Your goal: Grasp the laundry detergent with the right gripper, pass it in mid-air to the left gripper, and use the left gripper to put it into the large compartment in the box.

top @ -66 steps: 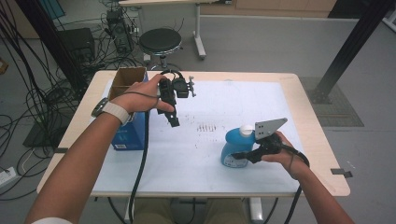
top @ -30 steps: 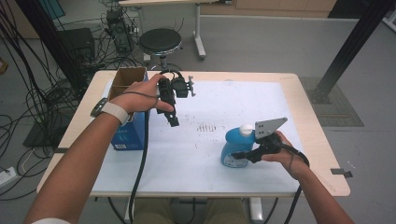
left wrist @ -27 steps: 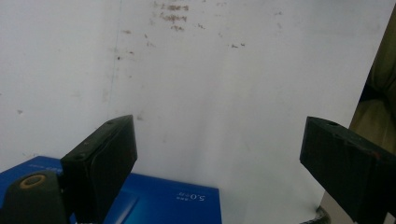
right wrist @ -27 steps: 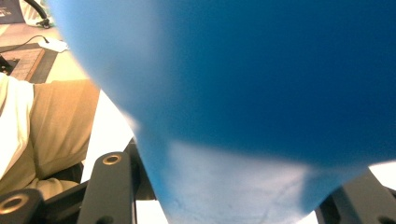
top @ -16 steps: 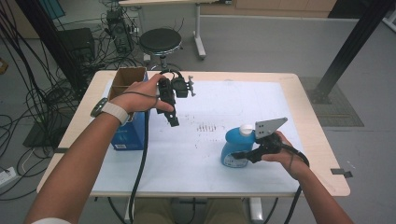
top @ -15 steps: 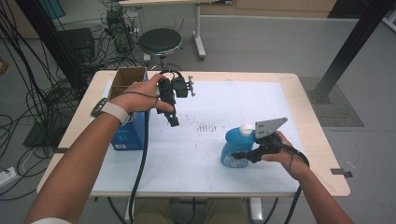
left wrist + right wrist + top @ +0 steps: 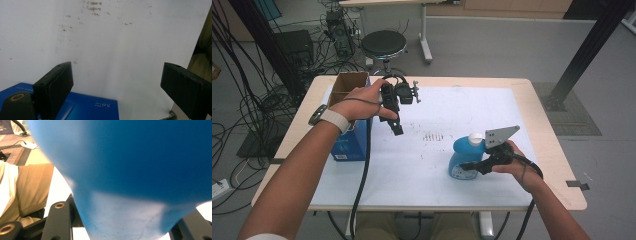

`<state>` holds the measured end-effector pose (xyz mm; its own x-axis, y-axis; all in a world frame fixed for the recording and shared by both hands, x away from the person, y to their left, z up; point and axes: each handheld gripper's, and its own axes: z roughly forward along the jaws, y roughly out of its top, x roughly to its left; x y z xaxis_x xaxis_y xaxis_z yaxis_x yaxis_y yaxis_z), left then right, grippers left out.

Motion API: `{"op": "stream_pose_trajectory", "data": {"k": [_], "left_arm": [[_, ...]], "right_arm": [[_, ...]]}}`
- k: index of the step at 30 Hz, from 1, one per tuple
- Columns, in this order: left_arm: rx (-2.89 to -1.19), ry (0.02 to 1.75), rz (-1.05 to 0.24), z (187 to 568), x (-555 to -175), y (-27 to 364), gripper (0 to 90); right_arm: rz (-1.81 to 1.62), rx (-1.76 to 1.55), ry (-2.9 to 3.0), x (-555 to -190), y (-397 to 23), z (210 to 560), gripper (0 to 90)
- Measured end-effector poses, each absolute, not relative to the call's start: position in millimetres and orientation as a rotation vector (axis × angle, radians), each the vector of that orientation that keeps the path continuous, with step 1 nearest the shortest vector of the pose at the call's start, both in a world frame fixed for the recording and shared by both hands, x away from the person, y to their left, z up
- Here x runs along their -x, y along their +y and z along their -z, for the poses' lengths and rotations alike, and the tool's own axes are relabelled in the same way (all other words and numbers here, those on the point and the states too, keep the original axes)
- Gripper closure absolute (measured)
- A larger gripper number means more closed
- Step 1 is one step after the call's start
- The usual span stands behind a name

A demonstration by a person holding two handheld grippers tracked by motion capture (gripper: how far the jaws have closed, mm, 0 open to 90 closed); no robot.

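A blue bottle [image 7: 460, 156] with a white cap [image 7: 474, 138] stands on the white sheet at the front right. My right gripper [image 7: 465, 165] is shut on its lower body, and the bottle [image 7: 140, 170] sits between the two jaws in the right gripper view. A hand holds my left gripper [image 7: 397, 129] above the sheet at the back left, pointing down. Its jaws stand wide open with nothing between them [image 7: 117, 75]. A blue carton [image 7: 349, 142] with an open brown top stands just left of it, and its blue face [image 7: 82, 107] lies below the jaws.
The white sheet [image 7: 422, 165] covers most of the wooden table [image 7: 552, 150] and carries small dark marks [image 7: 432, 136] near its middle. A round stool [image 7: 383, 45] stands behind the table. Cables [image 7: 257, 100] hang at the left, and a black post [image 7: 592, 45] rises at the right.
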<state>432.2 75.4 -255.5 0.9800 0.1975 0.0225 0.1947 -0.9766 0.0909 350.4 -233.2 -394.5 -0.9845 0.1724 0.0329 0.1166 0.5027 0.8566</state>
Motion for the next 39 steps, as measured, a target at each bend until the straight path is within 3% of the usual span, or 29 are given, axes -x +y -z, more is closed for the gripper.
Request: {"op": "stream_pose_trajectory", "data": {"k": [39], "left_arm": [[-3.034, 0.304, -0.059, 254.6, -432.0, 76.8, 11.4]], "right_arm": [[-1.538, -0.272, 2.676, -352.5, -233.6, 395.5, 43.5]]}}
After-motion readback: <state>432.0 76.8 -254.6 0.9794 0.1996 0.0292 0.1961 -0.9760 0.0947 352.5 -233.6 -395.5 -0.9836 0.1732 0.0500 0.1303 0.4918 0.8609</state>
